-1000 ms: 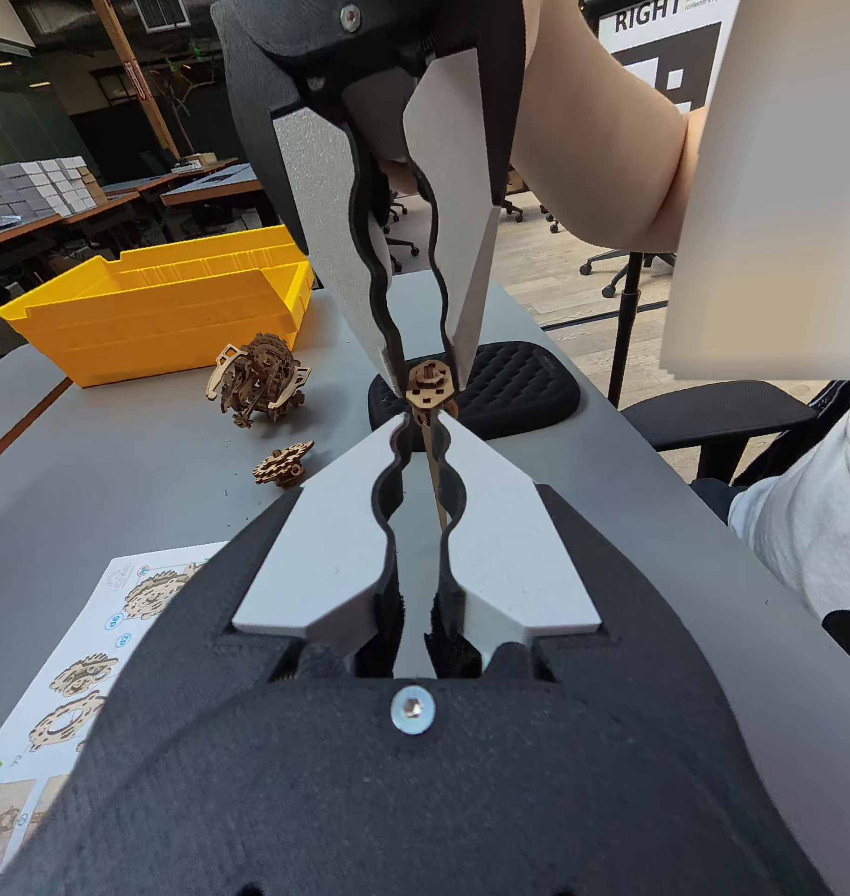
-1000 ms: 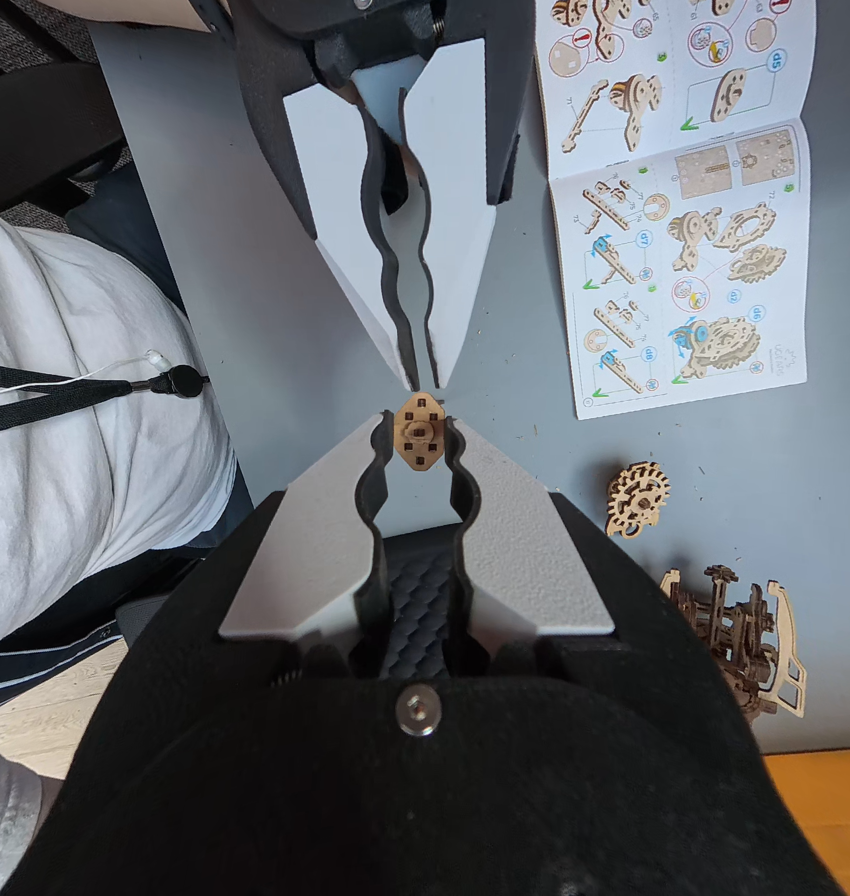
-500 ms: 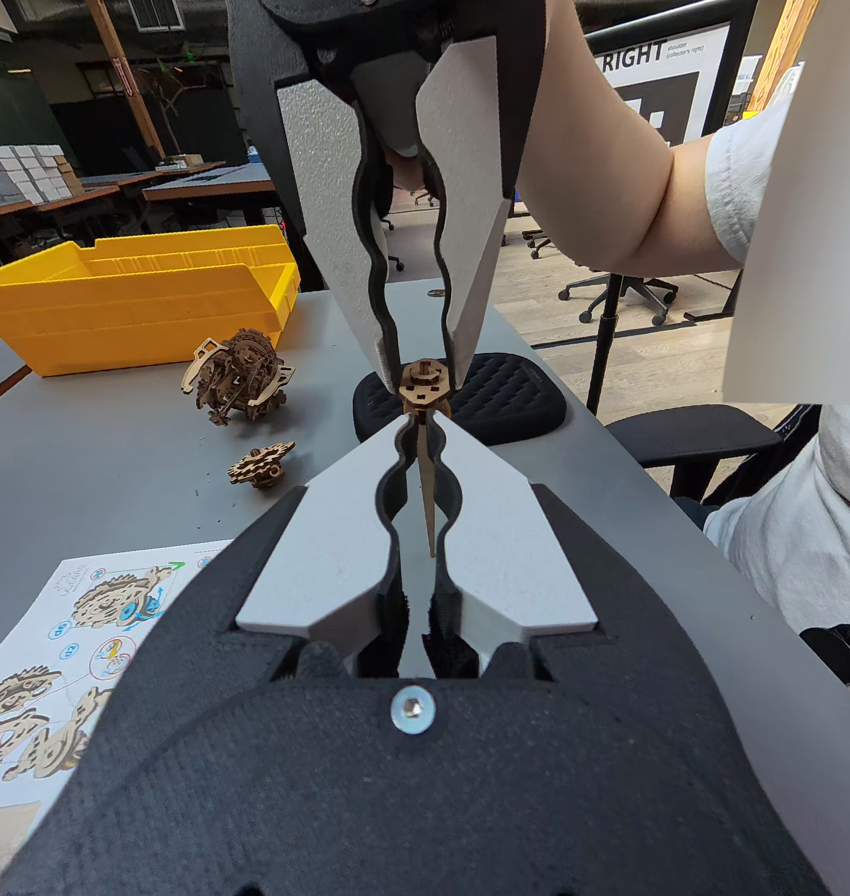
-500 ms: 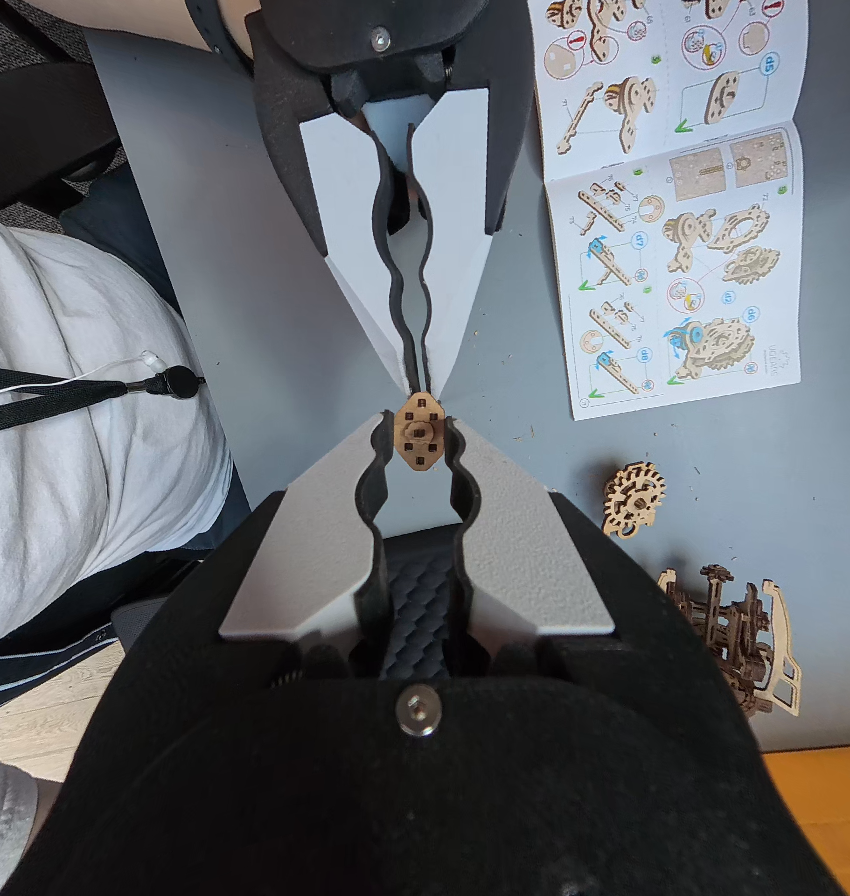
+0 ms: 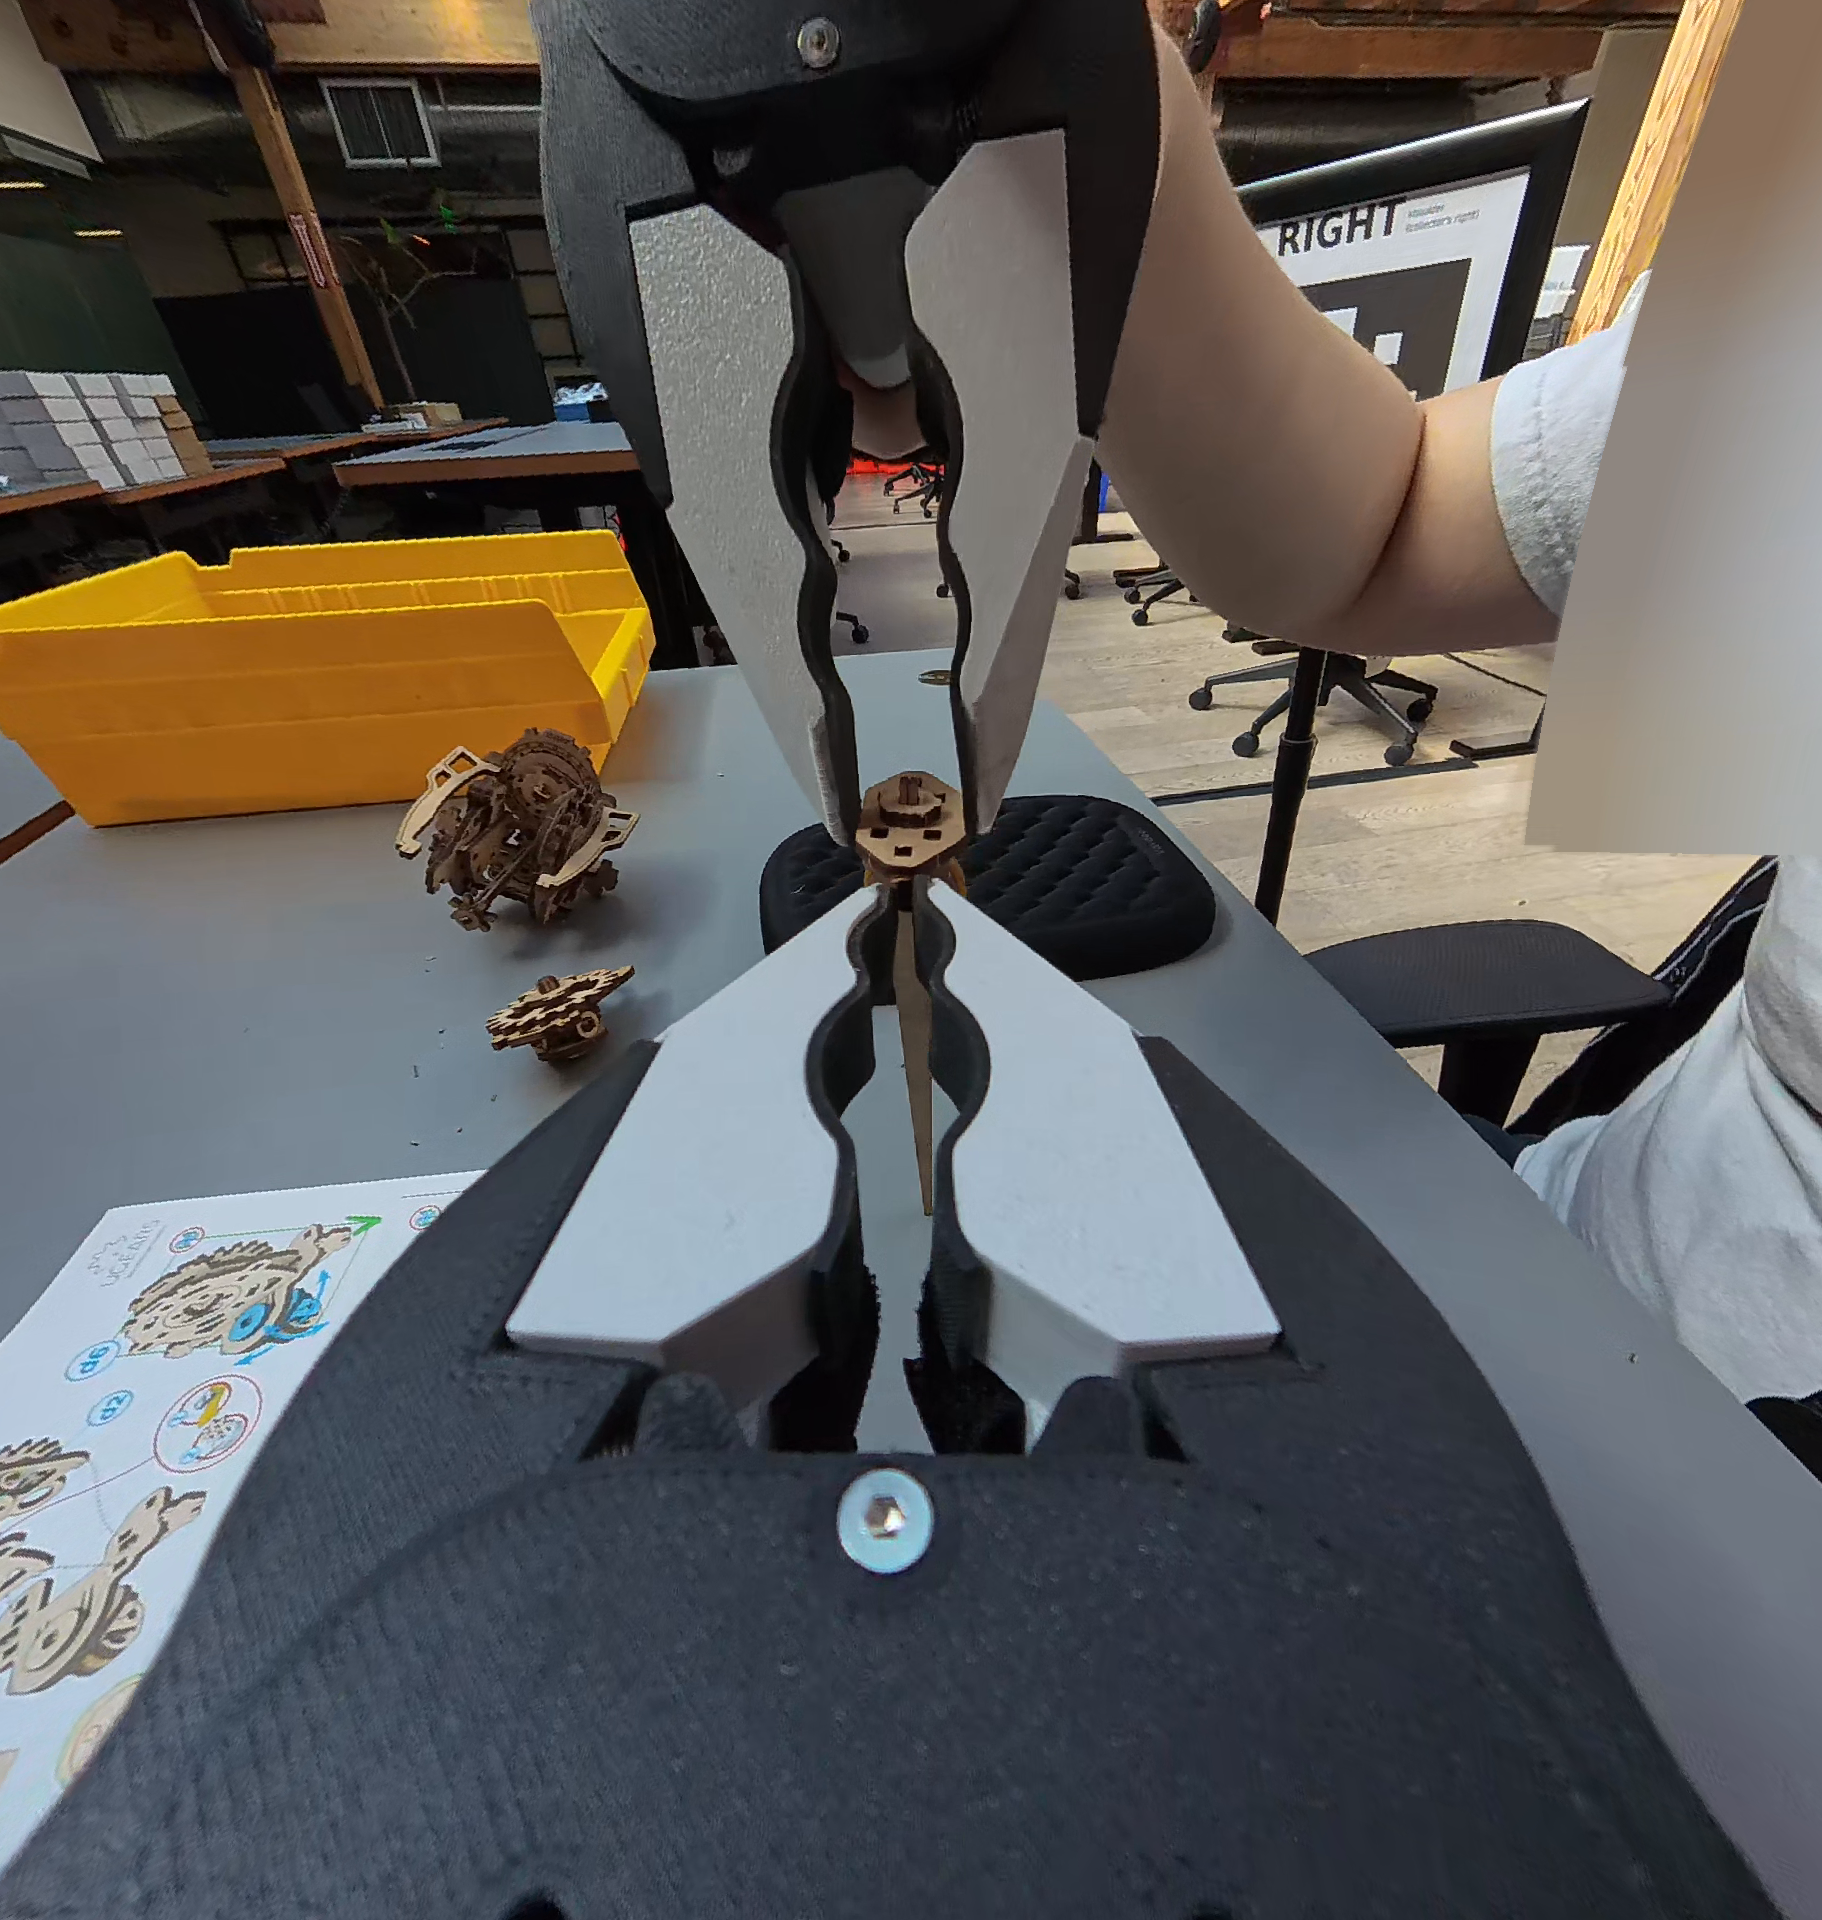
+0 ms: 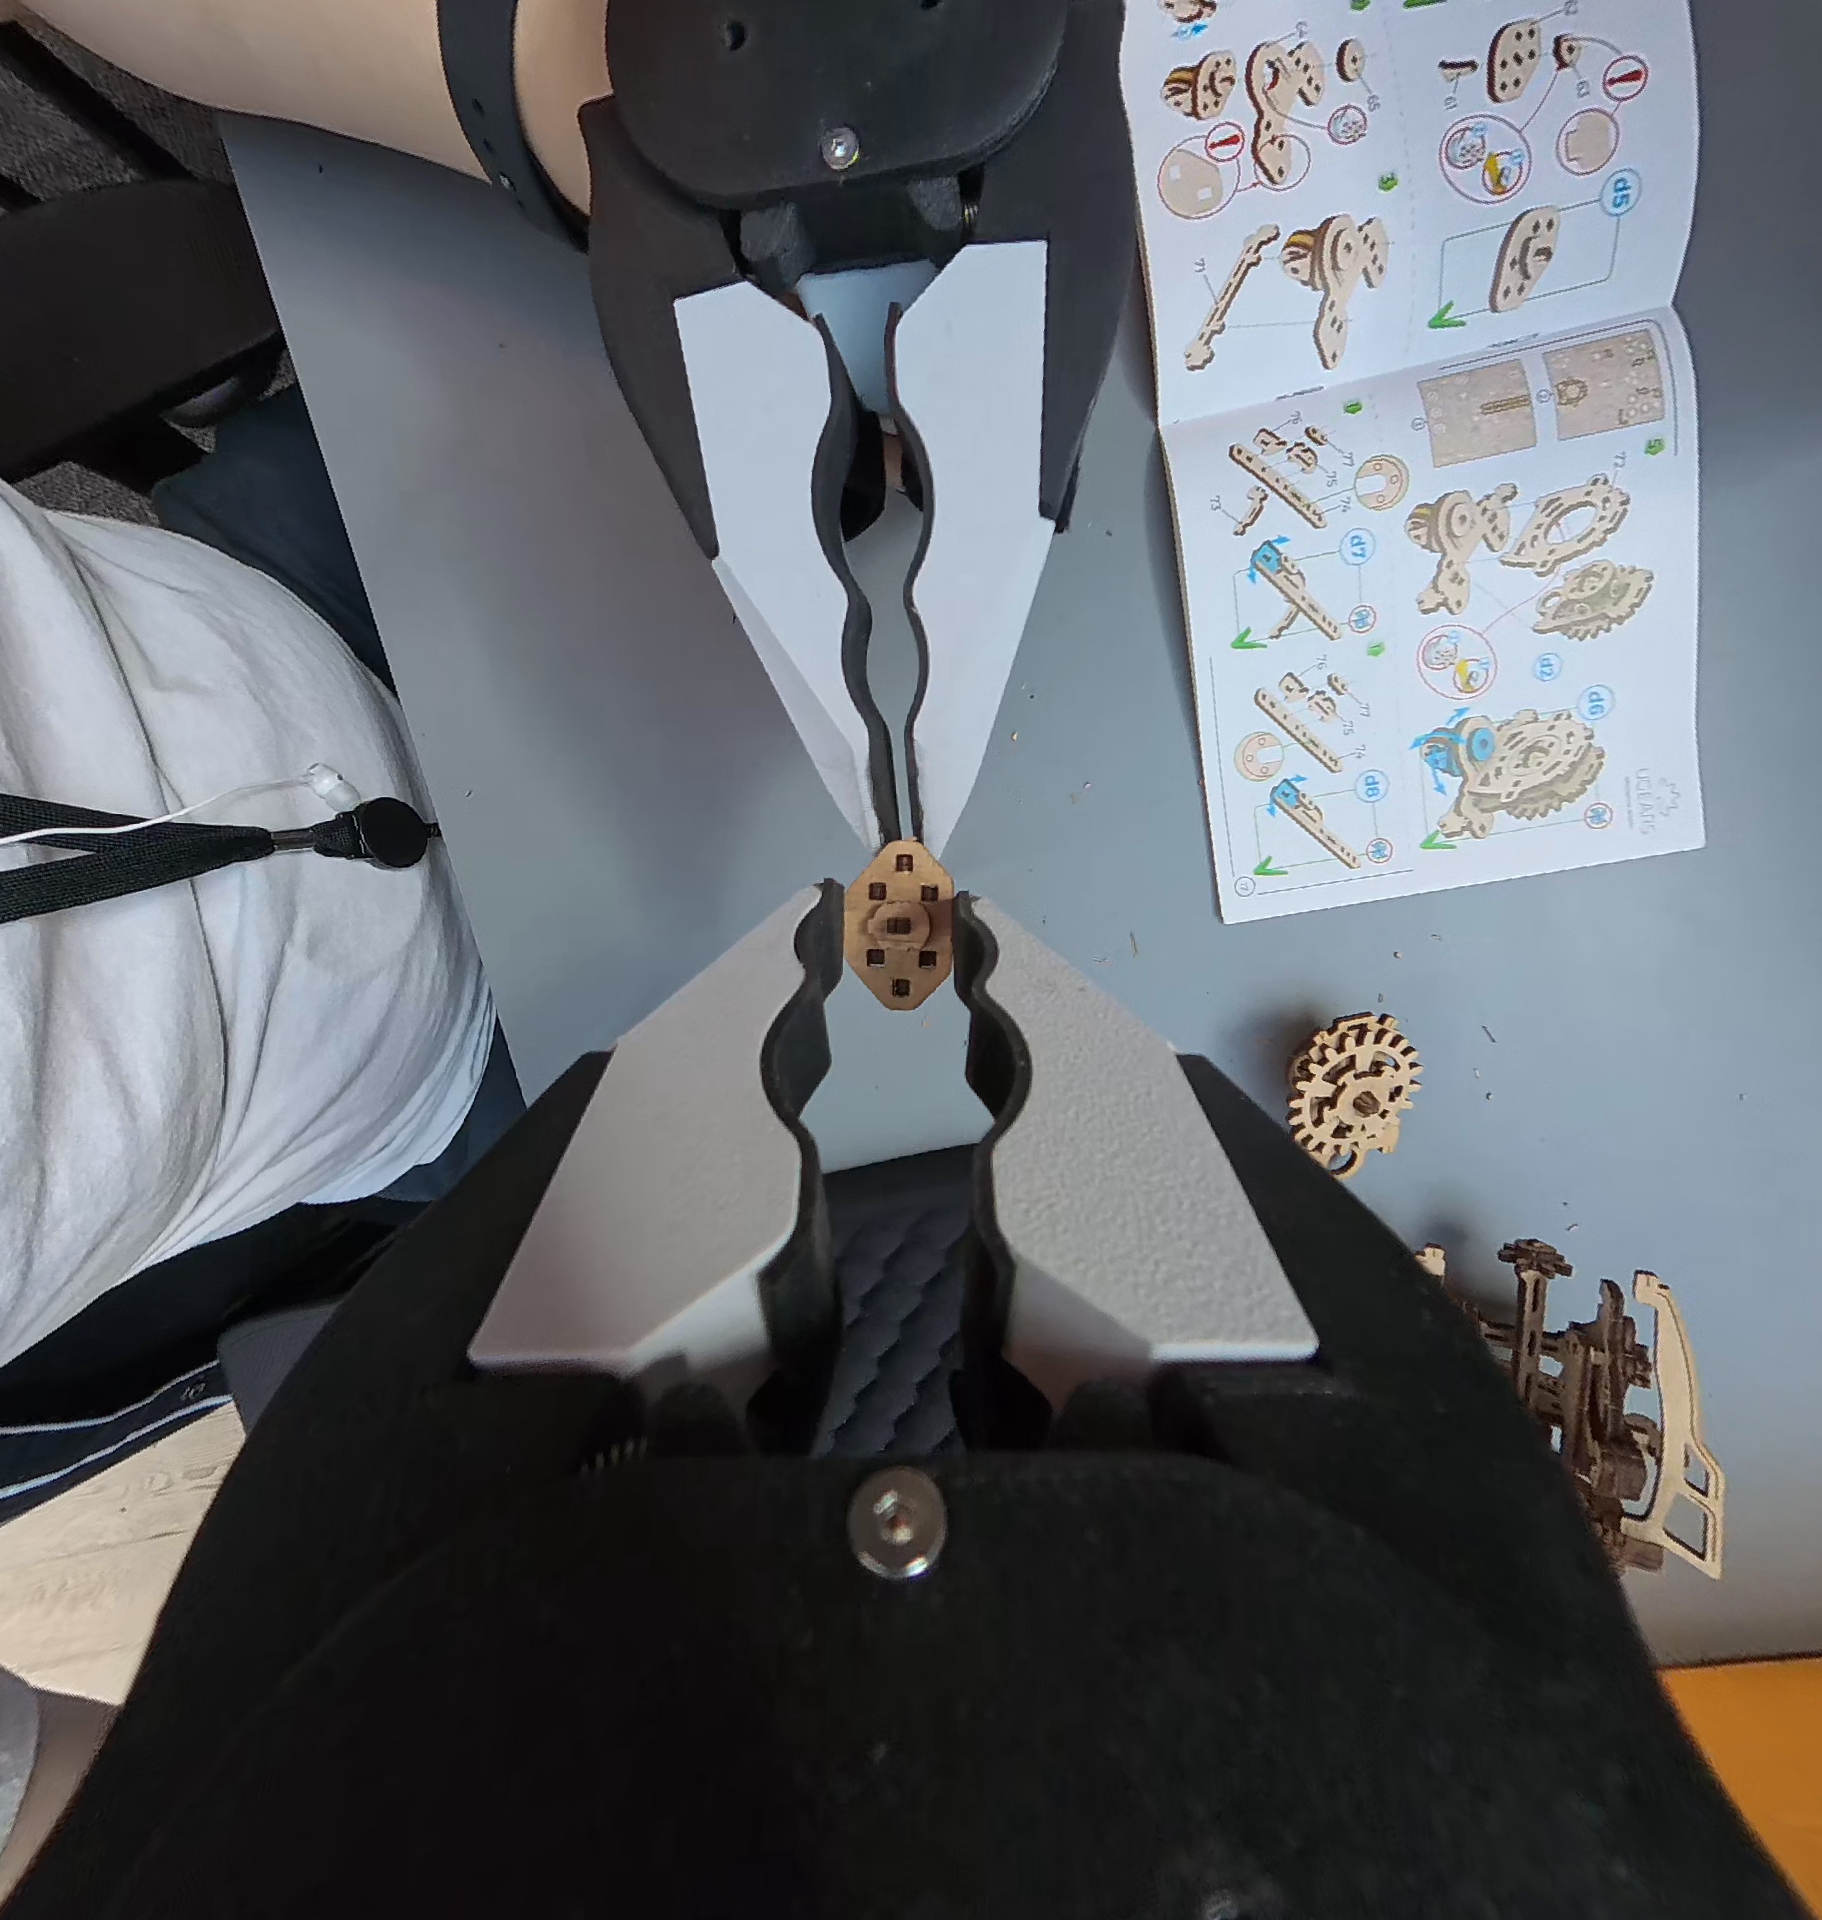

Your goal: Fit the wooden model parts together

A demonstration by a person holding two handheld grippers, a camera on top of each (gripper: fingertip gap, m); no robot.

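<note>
Plate (image 6: 899, 925), small and holed, is gripped edgewise above the desk (image 6: 595, 582) by the right tool (image 6: 891, 899); the thin strip (image 5: 915, 1039) beneath is clamped by the left tool (image 5: 902, 899). Both look light, stiff, snappable; holds are best kept near the joint.
</note>
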